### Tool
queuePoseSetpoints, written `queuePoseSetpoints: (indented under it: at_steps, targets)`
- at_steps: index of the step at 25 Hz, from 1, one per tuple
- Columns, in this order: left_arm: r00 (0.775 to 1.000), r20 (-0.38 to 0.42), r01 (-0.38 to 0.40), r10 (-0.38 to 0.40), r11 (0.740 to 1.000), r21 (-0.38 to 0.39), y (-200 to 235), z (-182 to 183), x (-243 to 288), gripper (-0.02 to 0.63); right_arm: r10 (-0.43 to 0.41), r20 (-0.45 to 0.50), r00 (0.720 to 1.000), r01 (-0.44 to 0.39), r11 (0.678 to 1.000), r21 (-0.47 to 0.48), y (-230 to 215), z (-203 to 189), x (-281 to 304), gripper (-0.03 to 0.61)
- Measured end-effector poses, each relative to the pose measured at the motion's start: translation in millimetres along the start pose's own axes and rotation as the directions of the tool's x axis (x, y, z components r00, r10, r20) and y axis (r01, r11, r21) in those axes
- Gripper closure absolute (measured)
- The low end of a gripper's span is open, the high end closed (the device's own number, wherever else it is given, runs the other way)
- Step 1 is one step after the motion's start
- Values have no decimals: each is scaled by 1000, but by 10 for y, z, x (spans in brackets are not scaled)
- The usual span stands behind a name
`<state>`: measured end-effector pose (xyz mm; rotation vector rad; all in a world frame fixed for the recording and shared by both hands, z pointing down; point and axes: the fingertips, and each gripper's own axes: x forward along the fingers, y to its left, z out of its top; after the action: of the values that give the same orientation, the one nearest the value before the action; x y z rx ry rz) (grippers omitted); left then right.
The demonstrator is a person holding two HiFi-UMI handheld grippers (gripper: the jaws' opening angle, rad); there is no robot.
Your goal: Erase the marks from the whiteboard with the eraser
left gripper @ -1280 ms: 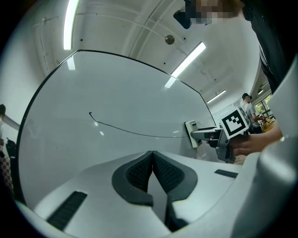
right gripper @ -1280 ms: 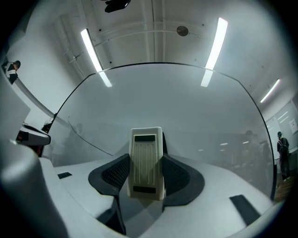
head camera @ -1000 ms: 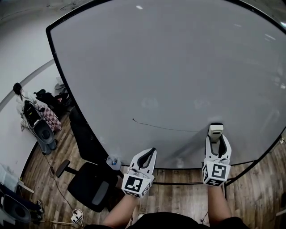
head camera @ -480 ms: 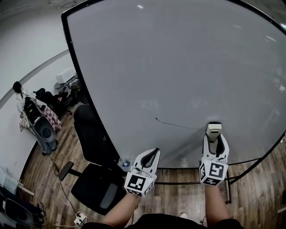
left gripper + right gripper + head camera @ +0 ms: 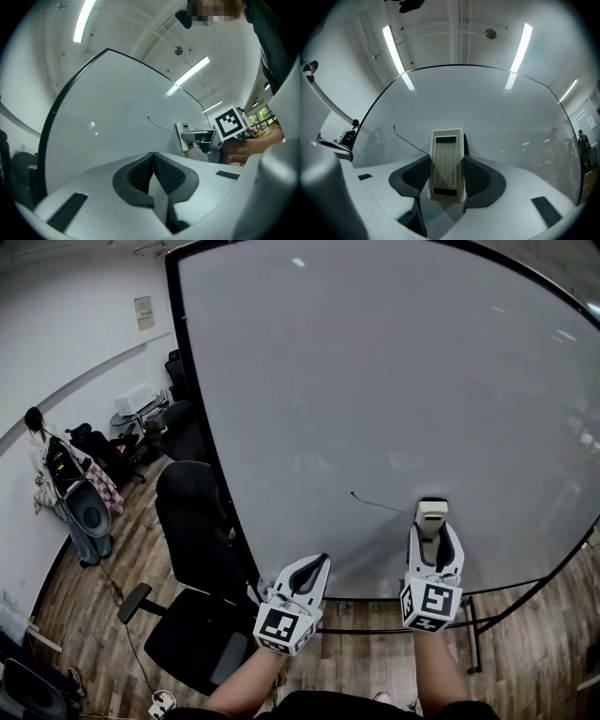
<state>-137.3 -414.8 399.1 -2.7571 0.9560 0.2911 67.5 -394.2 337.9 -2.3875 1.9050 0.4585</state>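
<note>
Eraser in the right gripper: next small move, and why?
Probably slide the eraser left along the thin black line. The right gripper is shut on the eraser, which appears to sit against the whiteboard at the line's right end; the line runs up and left from there, unerased. The left gripper is shut and empty.

The right gripper (image 5: 446, 172) is clamping the eraser (image 5: 447, 154) at the whiteboard (image 5: 487, 108), a thin black line (image 5: 409, 141) running to its left side
</note>
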Motion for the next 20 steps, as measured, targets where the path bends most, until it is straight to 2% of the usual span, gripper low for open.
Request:
queuePoseSetpoints:
  at_steps: [7, 20]
  targets:
    - [1000, 26, 9, -10, 1000, 12, 174, 75, -134, 595, 11, 19, 1000, -11, 1000, -18, 338, 138, 46, 336]
    - [1000, 27, 6, -6, 1000, 9, 347, 123, -275, 595, 52, 54, 997, -50, 998, -25, 746, 342, 122, 334]
